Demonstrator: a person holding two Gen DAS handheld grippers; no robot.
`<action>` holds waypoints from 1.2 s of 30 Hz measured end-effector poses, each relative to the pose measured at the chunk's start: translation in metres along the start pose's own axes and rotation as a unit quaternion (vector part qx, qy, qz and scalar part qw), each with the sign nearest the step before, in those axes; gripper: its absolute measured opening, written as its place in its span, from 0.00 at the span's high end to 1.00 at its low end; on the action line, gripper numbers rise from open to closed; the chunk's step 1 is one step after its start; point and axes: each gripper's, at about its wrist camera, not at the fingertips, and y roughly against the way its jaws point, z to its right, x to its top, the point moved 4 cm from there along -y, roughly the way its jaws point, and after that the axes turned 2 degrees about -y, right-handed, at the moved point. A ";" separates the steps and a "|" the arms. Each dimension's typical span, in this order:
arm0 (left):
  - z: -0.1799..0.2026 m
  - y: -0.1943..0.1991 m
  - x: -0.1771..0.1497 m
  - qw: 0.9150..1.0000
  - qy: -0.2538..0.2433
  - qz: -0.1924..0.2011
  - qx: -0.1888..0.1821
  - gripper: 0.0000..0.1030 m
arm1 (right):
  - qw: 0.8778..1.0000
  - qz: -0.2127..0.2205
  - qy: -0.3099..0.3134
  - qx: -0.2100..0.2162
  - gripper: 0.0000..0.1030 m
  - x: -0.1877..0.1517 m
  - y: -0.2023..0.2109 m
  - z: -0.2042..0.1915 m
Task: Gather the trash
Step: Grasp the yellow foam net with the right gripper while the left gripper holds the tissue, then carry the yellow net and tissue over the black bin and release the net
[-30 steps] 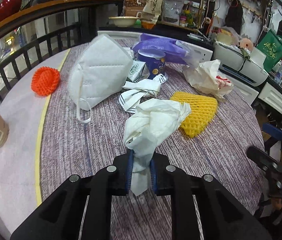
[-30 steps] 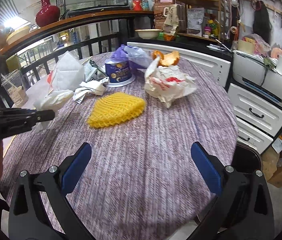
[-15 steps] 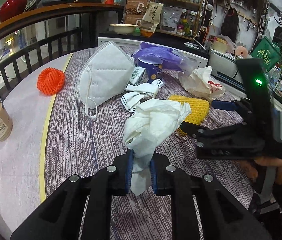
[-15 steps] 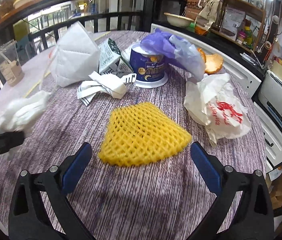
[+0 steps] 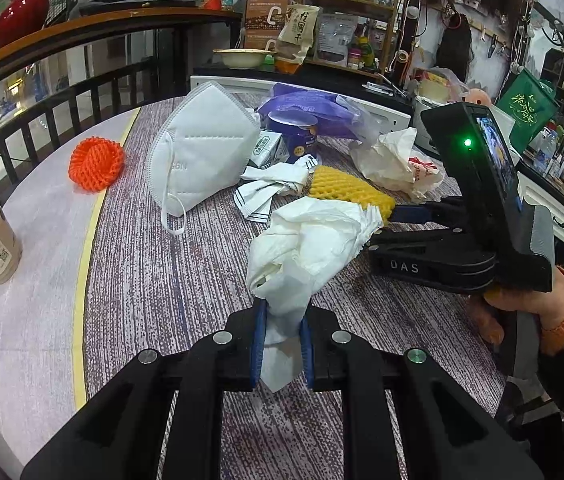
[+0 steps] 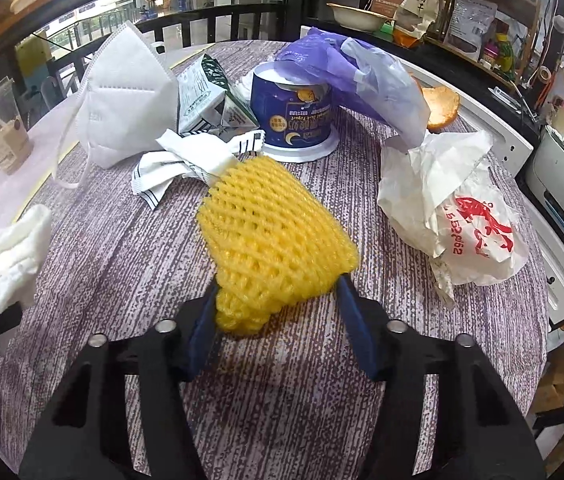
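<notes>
In the left wrist view, the left tongs were clamped on one crumpled white tissue, its tail pinched between the blue pads and its bulk billowing above the striped surface. Beyond the tissue lay one white face mask, one orange foam net and one yellow foam net, with the right tongs reaching in beside the yellow net. In the right wrist view, the right tongs stood apart, straddling the near end of the yellow foam net, a soft, lattice-textured wedge; whether the pads touched it I could not tell. Behind the net stood one blue paper tub, and to the net's right one crumpled white wrapper with red print.
</notes>
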 end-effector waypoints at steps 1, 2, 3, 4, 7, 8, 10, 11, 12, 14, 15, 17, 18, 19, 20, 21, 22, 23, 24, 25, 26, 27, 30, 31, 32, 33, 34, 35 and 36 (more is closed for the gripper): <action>0.000 0.000 0.000 1.000 -0.001 0.001 0.000 0.85 | 1.000 0.002 -0.001 0.003 0.62 -0.001 0.000 -0.001; 0.001 0.000 0.000 1.000 -0.002 0.001 0.000 0.85 | 1.000 0.004 -0.002 0.005 0.64 -0.001 0.001 -0.001; 0.002 0.000 0.000 1.000 -0.003 0.002 0.001 0.85 | 1.000 0.007 -0.002 0.005 0.68 -0.002 0.001 -0.001; 0.002 0.000 -0.001 1.000 -0.004 0.002 0.001 0.85 | 1.000 0.010 -0.002 0.004 0.72 -0.003 0.002 -0.001; 0.004 0.000 -0.002 1.000 -0.007 0.002 0.001 0.85 | 1.000 0.015 0.004 -0.005 0.80 -0.005 0.004 -0.003; 0.005 0.000 -0.002 1.000 -0.007 0.002 0.002 0.85 | 1.000 0.015 0.004 -0.006 0.86 -0.006 0.005 -0.003; 0.005 0.000 -0.002 1.000 -0.008 0.003 0.003 0.85 | 1.000 0.014 -0.003 0.002 0.87 -0.008 0.007 -0.002; 0.005 0.000 -0.002 1.000 -0.007 0.003 0.003 0.85 | 1.000 0.013 -0.005 0.005 0.88 -0.009 0.008 -0.002; 0.005 0.000 -0.002 1.000 -0.008 0.004 0.004 0.85 | 1.000 0.014 -0.007 0.008 0.88 -0.010 0.010 -0.001; 0.006 0.000 -0.002 1.000 -0.008 0.005 0.004 0.85 | 1.000 0.017 -0.008 0.013 0.88 -0.012 0.016 0.000; 0.007 0.000 -0.002 1.000 -0.008 0.004 0.004 0.85 | 1.000 0.019 -0.007 0.016 0.88 -0.012 0.020 0.000; 0.008 0.000 -0.002 1.000 -0.009 0.004 0.003 0.85 | 0.999 0.025 -0.007 0.021 0.88 -0.013 0.029 0.000; 0.009 0.001 -0.002 1.000 -0.010 0.005 0.003 0.85 | 0.999 0.028 -0.007 0.024 0.88 -0.014 0.034 0.000; 0.011 0.001 -0.002 1.000 -0.011 0.006 0.003 0.85 | 0.999 0.032 -0.007 0.027 0.88 -0.015 0.039 0.000; 0.011 0.002 -0.002 1.000 -0.012 0.007 0.003 0.85 | 0.999 0.037 -0.007 0.030 0.88 -0.016 0.045 0.001; 0.013 0.003 -0.002 1.000 -0.013 0.007 0.002 0.85 | 0.999 0.043 -0.009 0.033 0.88 -0.019 0.052 0.002; 0.016 0.003 -0.003 1.000 -0.015 0.008 0.002 0.85 | 0.998 0.047 -0.011 0.035 0.88 -0.021 0.057 0.003; 0.017 0.004 -0.003 1.000 -0.016 0.008 0.001 0.85 | 0.998 0.051 -0.013 0.037 0.88 -0.023 0.062 0.004; 0.019 0.004 -0.003 1.000 -0.017 0.009 0.000 0.85 | 0.998 0.056 -0.015 0.040 0.88 -0.027 0.068 0.006; 0.022 0.004 -0.004 1.000 -0.019 0.008 -0.001 0.85 | 0.997 0.059 -0.017 0.043 0.88 -0.031 0.072 0.007; 0.024 0.004 -0.004 1.000 -0.020 0.008 -0.003 0.85 | 0.997 0.063 -0.020 0.045 0.88 -0.034 0.077 0.009; 0.027 0.005 -0.004 1.000 -0.020 0.008 -0.005 0.85 | 0.996 0.068 -0.023 0.046 0.88 -0.039 0.083 0.012; 0.037 0.006 -0.005 1.000 -0.027 0.009 -0.009 0.85 | 0.996 0.077 -0.030 0.043 0.88 -0.052 0.096 0.020; 0.041 0.006 -0.005 0.999 -0.031 0.009 -0.010 0.85 | 0.995 0.079 -0.035 0.043 0.88 -0.058 0.100 0.023; 0.044 0.006 -0.006 0.999 -0.034 0.009 -0.011 0.85 | 0.995 0.082 -0.041 0.043 0.88 -0.065 0.105 0.027; 0.048 0.006 -0.006 0.999 -0.036 0.009 -0.012 0.85 | 0.995 0.084 -0.046 0.042 0.88 -0.071 0.109 0.029; 0.052 0.006 -0.006 0.999 -0.038 0.009 -0.014 0.85 | 0.994 0.085 -0.050 0.040 0.88 -0.075 0.111 0.034; 0.057 0.007 -0.007 0.999 -0.041 0.009 -0.016 0.85 | 0.994 0.086 -0.054 0.036 0.88 -0.082 0.115 0.036; 0.061 0.006 -0.007 0.999 -0.044 0.008 -0.018 0.85 | 0.994 0.088 -0.059 0.032 0.88 -0.088 0.119 0.041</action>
